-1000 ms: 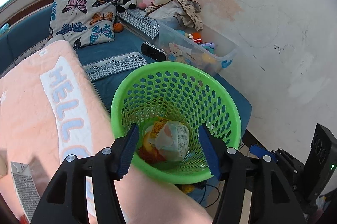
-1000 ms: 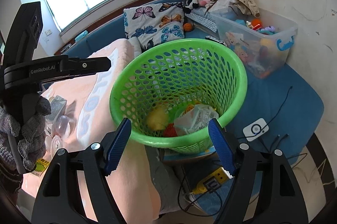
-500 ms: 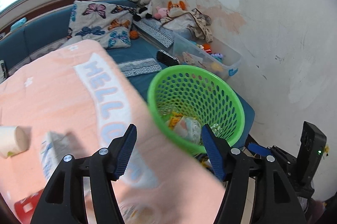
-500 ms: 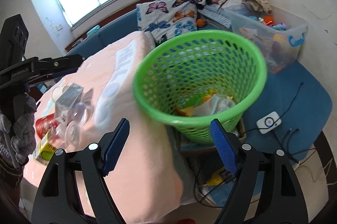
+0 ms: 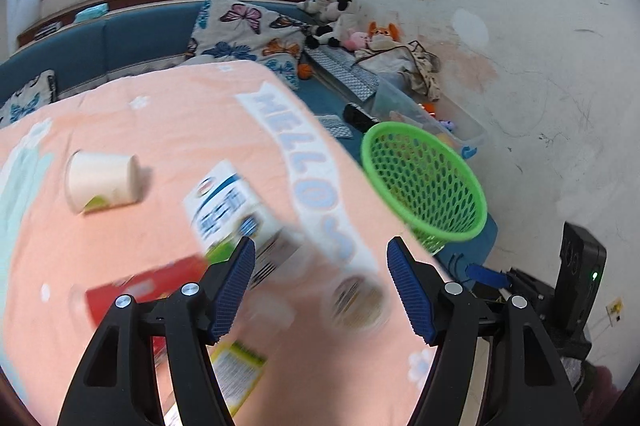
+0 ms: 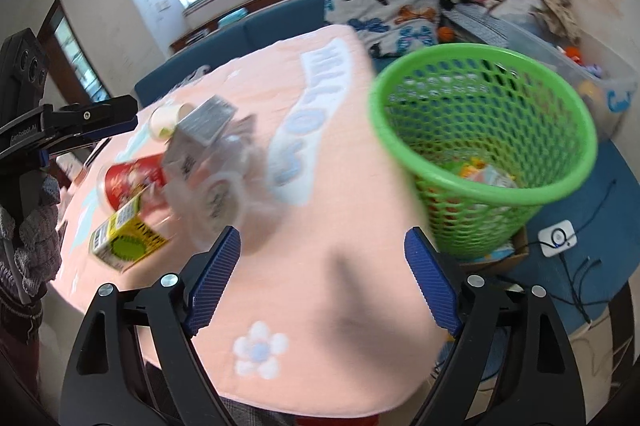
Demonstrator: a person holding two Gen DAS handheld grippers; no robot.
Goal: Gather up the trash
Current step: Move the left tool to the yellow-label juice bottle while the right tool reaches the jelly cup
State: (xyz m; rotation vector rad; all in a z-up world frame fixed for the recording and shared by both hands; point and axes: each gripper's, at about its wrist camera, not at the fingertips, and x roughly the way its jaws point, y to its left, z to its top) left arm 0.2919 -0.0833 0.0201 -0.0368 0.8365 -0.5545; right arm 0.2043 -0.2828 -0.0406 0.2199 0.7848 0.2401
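A: Where is the trash lying?

B: On the peach cloth (image 5: 168, 130): a white cup (image 5: 102, 182) on its side, a milk carton (image 5: 228, 210), a red can (image 6: 134, 182) and a yellow box (image 6: 126, 244). The green basket (image 6: 480, 186) stands off the cloth's right edge.

A: And the 2 claws?

B: The left gripper (image 5: 320, 286) and the right gripper (image 6: 322, 284) are both wide, having just been opening, with nothing between them.

A: Which is nearer?

B: The left, probably; the carton lies just ahead-left of it, long axis running away from the claw.
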